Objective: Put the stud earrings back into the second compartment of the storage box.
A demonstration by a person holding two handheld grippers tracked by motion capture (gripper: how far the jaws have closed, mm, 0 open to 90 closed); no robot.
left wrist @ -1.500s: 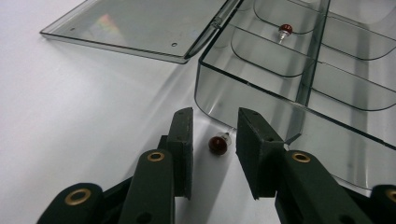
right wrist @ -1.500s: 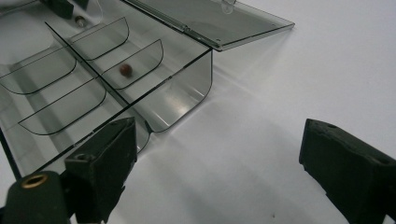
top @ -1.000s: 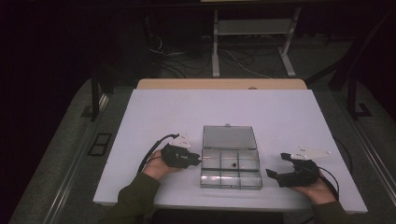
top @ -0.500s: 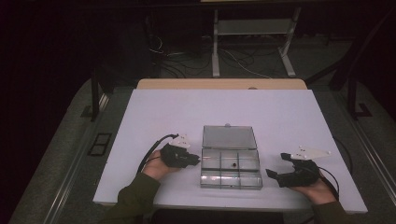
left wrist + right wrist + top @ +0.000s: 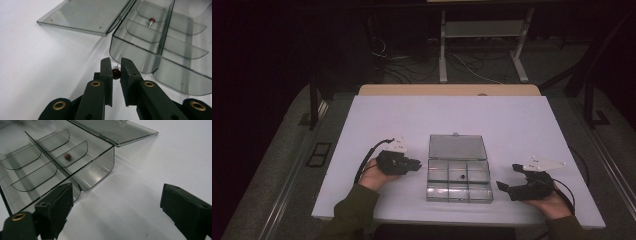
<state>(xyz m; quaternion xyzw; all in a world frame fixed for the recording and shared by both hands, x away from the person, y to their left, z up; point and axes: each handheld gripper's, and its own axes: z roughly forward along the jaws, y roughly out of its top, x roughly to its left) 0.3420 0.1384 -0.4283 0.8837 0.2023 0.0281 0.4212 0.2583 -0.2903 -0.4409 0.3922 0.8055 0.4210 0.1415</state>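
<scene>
A clear plastic compartment box [image 5: 459, 199] lies open on the white table, its lid [image 5: 457, 146] folded flat behind it. One small red-headed pin [image 5: 460, 177] rests in a middle compartment, also seen as the pin [image 5: 151, 20] and the pin [image 5: 67, 157]. My left gripper [image 5: 417, 164] sits just left of the box, low over the table. In the left gripper view it [image 5: 116, 63] is shut on a second dark red pin head [image 5: 116, 73], close to the box wall [image 5: 130, 53]. My right gripper [image 5: 508, 178] stands open to the right of the box, and in its own view it [image 5: 117, 192] has nothing between its jaws.
The white table [image 5: 512, 125] has bare surface behind and beside the box. Its front edge runs just under both hands. Beyond the table's far edge are a metal stand [image 5: 482, 45] and cables [image 5: 412, 65] on the dark floor.
</scene>
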